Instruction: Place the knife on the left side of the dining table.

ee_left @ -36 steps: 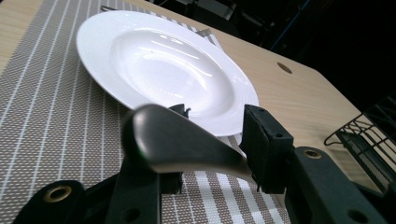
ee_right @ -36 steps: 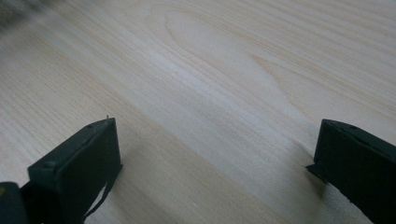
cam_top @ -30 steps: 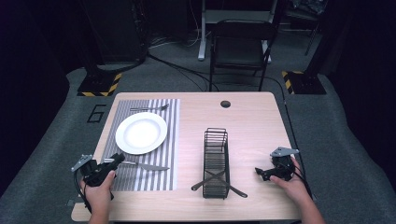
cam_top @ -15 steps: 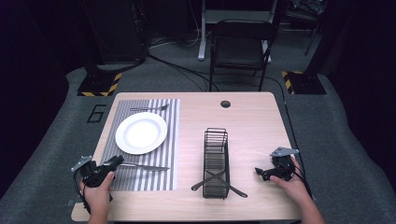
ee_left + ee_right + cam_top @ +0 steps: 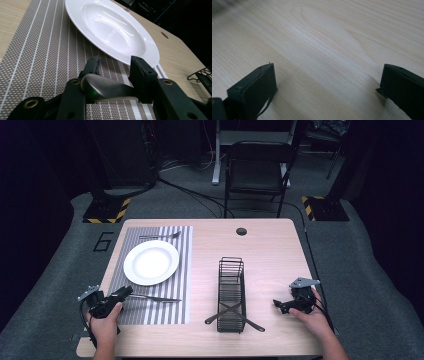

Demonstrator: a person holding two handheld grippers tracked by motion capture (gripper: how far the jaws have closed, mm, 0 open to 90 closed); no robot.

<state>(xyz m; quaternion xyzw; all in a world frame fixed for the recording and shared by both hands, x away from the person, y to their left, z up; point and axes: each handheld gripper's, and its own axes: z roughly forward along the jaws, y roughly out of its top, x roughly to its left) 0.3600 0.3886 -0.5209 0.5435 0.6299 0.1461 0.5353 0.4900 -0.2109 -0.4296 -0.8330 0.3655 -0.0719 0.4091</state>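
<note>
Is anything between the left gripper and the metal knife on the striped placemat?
Nothing visible: the left gripper already straddles the grey metal knife's handle on the striped placemat, its fingers just opening.

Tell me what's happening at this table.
A person holds tongs in each hand. The left tongs sit low on the striped mat by the plate; their jaws have just been opening, with the knife handle between them. The right tongs hover open over bare table, right of the rack, holding nothing.
</note>
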